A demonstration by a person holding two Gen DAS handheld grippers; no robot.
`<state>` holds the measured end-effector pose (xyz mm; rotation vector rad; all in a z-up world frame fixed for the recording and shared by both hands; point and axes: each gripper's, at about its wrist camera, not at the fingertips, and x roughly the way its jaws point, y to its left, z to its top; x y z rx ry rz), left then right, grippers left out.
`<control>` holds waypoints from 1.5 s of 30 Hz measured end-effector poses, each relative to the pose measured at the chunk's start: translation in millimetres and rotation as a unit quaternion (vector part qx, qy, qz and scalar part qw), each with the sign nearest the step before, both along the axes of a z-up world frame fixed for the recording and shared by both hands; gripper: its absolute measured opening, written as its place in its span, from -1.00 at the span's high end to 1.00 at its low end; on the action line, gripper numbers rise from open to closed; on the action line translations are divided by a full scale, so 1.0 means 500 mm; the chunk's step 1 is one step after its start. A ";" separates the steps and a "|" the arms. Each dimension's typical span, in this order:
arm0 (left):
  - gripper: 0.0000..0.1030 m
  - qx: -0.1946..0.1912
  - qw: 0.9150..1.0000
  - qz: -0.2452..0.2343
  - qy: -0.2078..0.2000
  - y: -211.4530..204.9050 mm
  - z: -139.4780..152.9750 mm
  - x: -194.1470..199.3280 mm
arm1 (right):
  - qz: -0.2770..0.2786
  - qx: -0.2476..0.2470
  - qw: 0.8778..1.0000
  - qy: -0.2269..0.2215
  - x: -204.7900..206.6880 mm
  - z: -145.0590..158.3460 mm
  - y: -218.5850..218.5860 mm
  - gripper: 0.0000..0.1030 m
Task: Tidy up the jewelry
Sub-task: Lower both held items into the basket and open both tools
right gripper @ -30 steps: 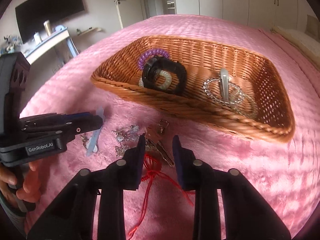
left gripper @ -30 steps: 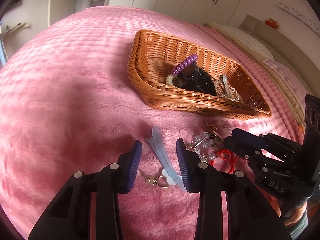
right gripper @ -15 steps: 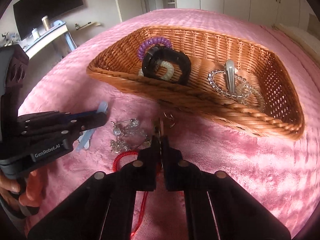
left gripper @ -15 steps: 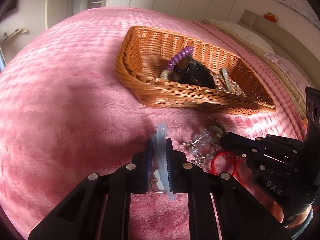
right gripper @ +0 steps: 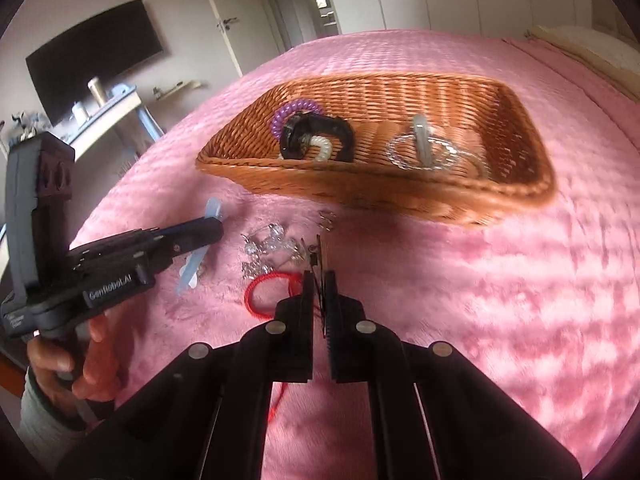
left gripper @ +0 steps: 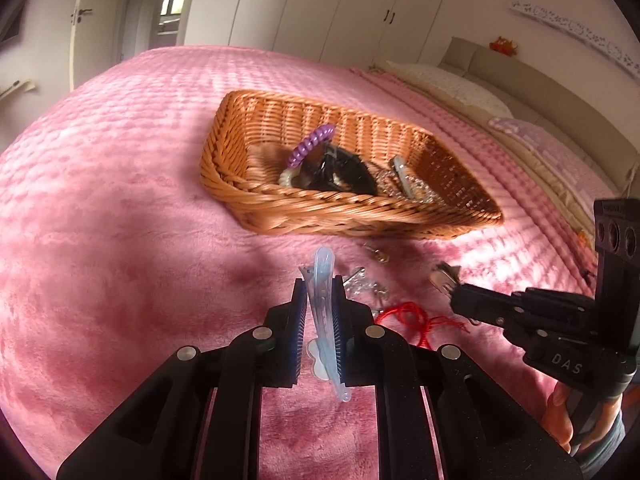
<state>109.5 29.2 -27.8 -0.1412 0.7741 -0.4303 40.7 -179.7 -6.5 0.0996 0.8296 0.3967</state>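
- We see our left gripper (left gripper: 320, 312) closed on a long translucent pale-blue plastic hair clip (left gripper: 325, 304), whose tip sticks out past the fingers toward 12 o'clock.
- Our right gripper (right gripper: 319, 300) is clamped on a thin dark metal hair clip (right gripper: 319, 254), held edge-on between its pads.
- On the pink plush bedspread (left gripper: 120, 200) just beyond both grippers lie a red cord bracelet (right gripper: 268, 284) and a small heap of clear crystal jewelry (right gripper: 268, 246).
- Farther out at 12 o'clock sits the rectangular woven wicker basket (right gripper: 400, 196), holding a purple spiral hair tie (right gripper: 294, 112), a black claw clip (right gripper: 320, 136), a white spiral tie (right gripper: 320, 148) and a silver bead chain (right gripper: 432, 152).
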 end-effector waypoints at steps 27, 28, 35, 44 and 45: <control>0.79 -0.012 0.998 -0.037 -0.046 -0.159 0.103 0.192 | -0.104 -0.008 0.993 -0.047 0.218 0.104 -0.090 0.93; 0.79 -0.007 0.998 -0.038 -0.045 -0.163 0.096 0.195 | -0.108 -0.009 0.993 -0.040 0.228 0.089 -0.094 0.93; 0.65 -0.006 0.998 -0.046 -0.035 -0.172 0.075 0.199 | -0.115 -0.003 0.993 -0.021 0.249 0.046 -0.113 0.92; 0.37 -0.038 0.998 -0.030 -0.048 -0.128 0.110 0.163 | -0.115 0.021 0.993 -0.032 0.225 0.068 -0.125 0.60; 0.37 -0.041 0.997 -0.026 -0.052 -0.116 0.120 0.152 | -0.112 0.026 0.993 -0.035 0.217 0.076 -0.125 0.60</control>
